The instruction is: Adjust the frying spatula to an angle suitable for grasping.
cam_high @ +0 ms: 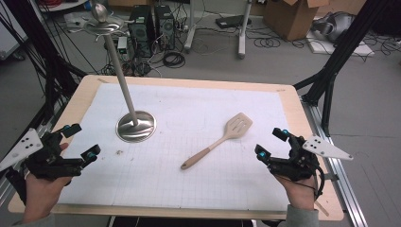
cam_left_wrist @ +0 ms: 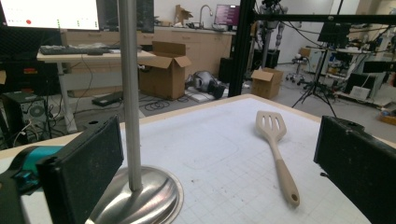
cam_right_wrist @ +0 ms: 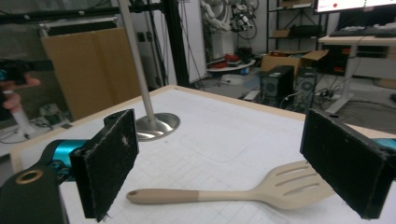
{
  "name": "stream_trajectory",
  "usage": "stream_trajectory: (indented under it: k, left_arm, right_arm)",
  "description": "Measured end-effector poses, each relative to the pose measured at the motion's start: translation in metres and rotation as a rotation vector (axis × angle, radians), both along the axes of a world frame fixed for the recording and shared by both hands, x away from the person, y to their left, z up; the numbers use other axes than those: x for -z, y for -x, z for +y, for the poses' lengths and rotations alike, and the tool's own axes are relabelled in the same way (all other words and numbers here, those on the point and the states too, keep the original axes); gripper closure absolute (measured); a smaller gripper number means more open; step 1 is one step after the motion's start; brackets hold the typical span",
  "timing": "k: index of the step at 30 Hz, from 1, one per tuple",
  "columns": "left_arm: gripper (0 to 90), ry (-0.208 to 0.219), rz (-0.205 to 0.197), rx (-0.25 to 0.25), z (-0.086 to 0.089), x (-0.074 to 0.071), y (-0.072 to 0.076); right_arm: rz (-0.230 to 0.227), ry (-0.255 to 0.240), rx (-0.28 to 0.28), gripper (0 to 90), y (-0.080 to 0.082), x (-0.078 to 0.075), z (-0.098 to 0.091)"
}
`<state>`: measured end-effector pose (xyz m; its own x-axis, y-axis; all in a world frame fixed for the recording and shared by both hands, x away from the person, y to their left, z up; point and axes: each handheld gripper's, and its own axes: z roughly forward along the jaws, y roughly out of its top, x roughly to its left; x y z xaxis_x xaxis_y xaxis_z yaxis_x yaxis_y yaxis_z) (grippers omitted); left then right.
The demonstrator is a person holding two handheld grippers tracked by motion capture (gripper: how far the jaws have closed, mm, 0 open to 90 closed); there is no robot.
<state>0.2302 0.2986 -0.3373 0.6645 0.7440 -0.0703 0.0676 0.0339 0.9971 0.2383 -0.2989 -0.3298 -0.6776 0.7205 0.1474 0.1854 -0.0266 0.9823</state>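
Note:
A beige slotted spatula [cam_high: 219,140] lies flat on the white gridded mat [cam_high: 189,113], head toward the far right, handle toward me. A steel stand [cam_high: 135,126] with a round base and tall pole rises left of centre. My left gripper [cam_high: 80,141] rests at the mat's left edge, open and empty; its view shows the stand's base [cam_left_wrist: 140,196] close ahead and the spatula [cam_left_wrist: 278,149] to the right. My right gripper [cam_high: 271,142] sits at the right edge, open, with the spatula [cam_right_wrist: 233,191] lying just beyond its wide jaws and the stand [cam_right_wrist: 152,123] farther off.
The mat covers a wooden table [cam_high: 302,123]. Black frame legs [cam_high: 331,71] stand at the table's right and left. Cardboard boxes [cam_high: 291,16], computer towers [cam_high: 146,28] and cables lie on the floor beyond the far edge.

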Motion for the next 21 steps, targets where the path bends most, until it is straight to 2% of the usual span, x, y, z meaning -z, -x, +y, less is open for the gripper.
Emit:
stream_trajectory:
  k: [4,6,10,12,19,21]
  left_arm:
    - [1.9,-0.014,0.013,0.01,-0.004,0.003,-0.002]
    - [1.9,-0.011,0.01,0.012,-0.005,0.002,-0.001]
    - [1.9,-0.005,0.005,0.009,-0.004,0.001,0.0]
    - [1.9,-0.003,0.008,0.008,-0.004,0.002,0.001]
    - [1.9,-0.01,0.007,0.013,-0.006,0.001,0.003]
    - [1.9,-0.013,0.011,0.014,-0.006,0.002,0.002]
  right_arm:
    - [0.016,-0.009,-0.009,10.5,-0.001,0.002,0.0]
    - [0.03,-0.023,-0.031,10.5,-0.003,0.005,0.001]
    - [0.039,-0.036,-0.032,10.5,-0.005,0.007,0.007]
    - [0.038,-0.032,-0.035,10.5,-0.006,0.007,0.011]
    - [0.075,0.004,-0.056,10.5,-0.014,0.007,0.018]
    - [0.091,0.0,-0.064,10.8,-0.018,0.008,0.02]
